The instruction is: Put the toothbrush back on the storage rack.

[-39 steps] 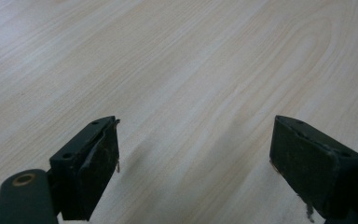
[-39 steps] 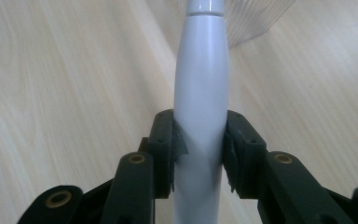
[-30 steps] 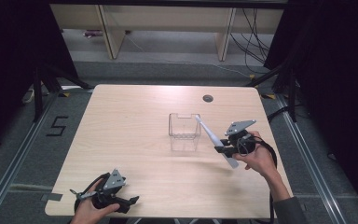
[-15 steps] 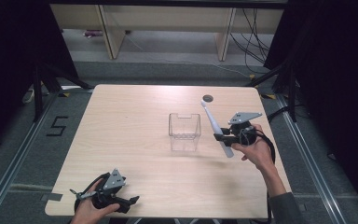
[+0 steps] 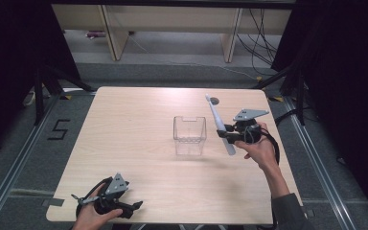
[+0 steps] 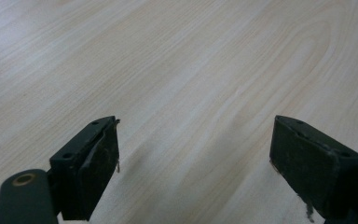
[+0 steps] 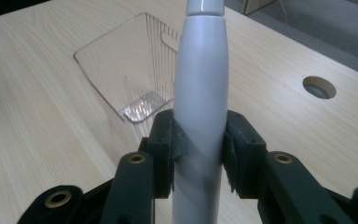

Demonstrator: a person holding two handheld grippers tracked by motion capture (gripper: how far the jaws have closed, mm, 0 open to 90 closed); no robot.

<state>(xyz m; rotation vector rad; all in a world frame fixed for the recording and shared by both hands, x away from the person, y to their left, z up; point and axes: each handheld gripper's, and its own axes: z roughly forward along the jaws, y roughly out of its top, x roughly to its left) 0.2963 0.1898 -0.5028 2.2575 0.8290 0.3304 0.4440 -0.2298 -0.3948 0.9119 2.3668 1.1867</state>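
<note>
My right gripper (image 5: 228,136) is shut on a long white rod (image 5: 218,122), held in the air just right of a clear plastic container (image 5: 189,135) at the table's middle. The rod slants up and back, its upper tip over the far part of the table. In the right gripper view the rod (image 7: 200,88) runs straight up between the closed jaws of the right gripper (image 7: 199,149), with the empty container (image 7: 126,60) behind it to the left. My left gripper (image 5: 133,207) rests near the front left edge, open; its jaws stand wide apart over bare wood, left gripper (image 6: 193,154).
The light wooden table (image 5: 134,120) has a round cable hole (image 5: 214,101) near its far edge, also the hole (image 7: 319,87) to the right of the rod. Shelf legs and cables stand on the floor beyond the table. Dark curtains flank both sides.
My right gripper has lifted and carried the rod back and a little right, away from the container's side, with the rod tilting more upright. The left gripper has not moved.
</note>
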